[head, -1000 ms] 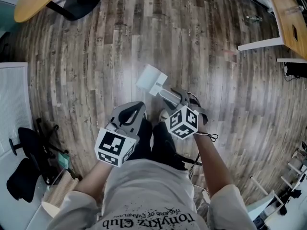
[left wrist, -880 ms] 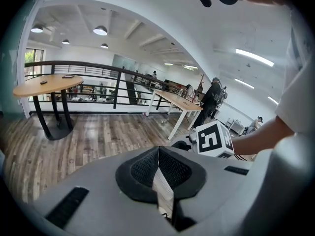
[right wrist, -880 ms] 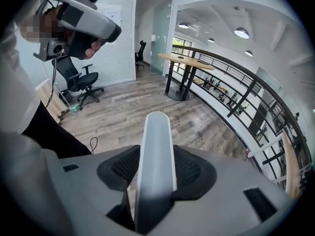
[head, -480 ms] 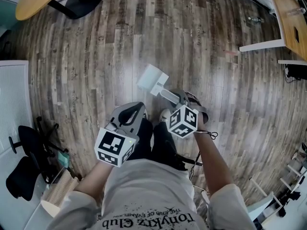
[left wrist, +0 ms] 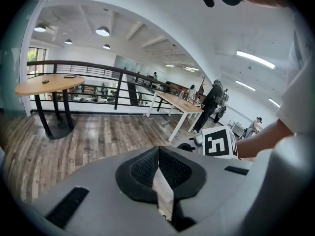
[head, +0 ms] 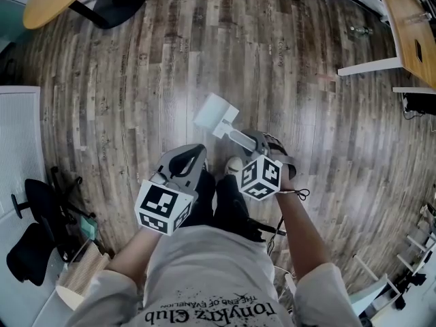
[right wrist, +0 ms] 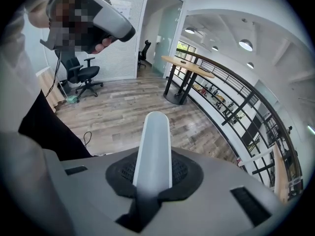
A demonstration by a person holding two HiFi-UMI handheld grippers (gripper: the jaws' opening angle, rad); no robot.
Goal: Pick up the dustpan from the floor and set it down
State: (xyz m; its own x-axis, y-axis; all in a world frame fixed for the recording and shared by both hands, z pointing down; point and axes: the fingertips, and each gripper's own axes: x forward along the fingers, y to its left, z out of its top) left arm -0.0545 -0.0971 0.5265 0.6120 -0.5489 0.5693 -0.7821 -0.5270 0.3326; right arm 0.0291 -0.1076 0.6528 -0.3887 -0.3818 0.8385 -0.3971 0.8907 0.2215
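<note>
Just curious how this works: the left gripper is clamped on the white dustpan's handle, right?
Not the left. The right gripper, its jaws having just closed, is clamped on the white dustpan's handle, as the right gripper view shows; the left gripper is shut, empty.

You're standing in an open-plan office, on what looks like an upper level. Under you runs a wood-plank floor (head: pixel 272 60). Out ahead, a black railing (left wrist: pixel 98 70) lines the edge, with a round wooden table (left wrist: pixel 49 85) on a black pedestal in front of it. Long desks (left wrist: pixel 184 102) stretch along the room, and people (left wrist: pixel 212 100) stand by one. There's a black swivel chair (right wrist: pixel 83 73) against a slatted white partition (right wrist: pixel 118 48), and round lamps (left wrist: pixel 102 31) hang in the white ceiling.
</note>
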